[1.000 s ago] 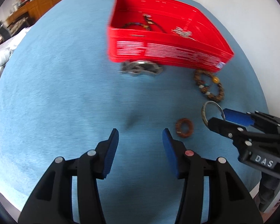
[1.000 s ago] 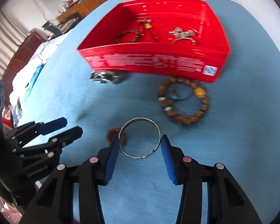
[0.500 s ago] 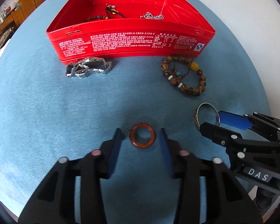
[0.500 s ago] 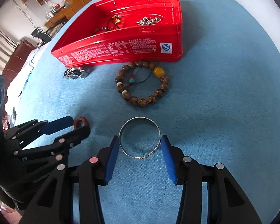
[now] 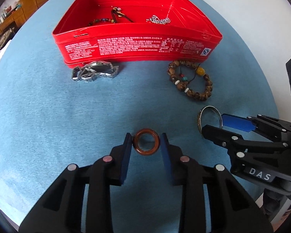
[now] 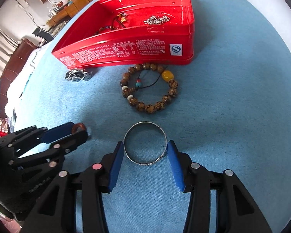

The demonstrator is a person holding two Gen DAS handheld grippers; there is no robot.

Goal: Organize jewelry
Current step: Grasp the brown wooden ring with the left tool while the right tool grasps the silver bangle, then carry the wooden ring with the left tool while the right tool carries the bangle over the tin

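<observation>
Lying flat on the blue cloth (image 5: 48, 116): 1 brown ring (image 5: 146, 144) between the left gripper (image 5: 145, 142) fingers, touching 1 pad, not yet clamped. Bracketing 1 silver bangle (image 6: 145, 143), right gripper (image 6: 145, 147) spread, barely touching. Closing squarely across each hoop, probably best. Waiting: 1 beaded bracelet (image 6: 149, 86), 1 silver chain (image 5: 95, 72), 1 red tin (image 5: 137, 44).

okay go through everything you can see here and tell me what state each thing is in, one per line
Left gripper: open, fingers either side of the brown ring.
Brown ring: flat on the cloth.
Right gripper: open around the silver bangle.
Silver bangle: on the cloth.
Red tin: lidless, jewelry inside.
Bead bracelet: outside the tin.
Metal link bracelet: bunched against the tin.
</observation>
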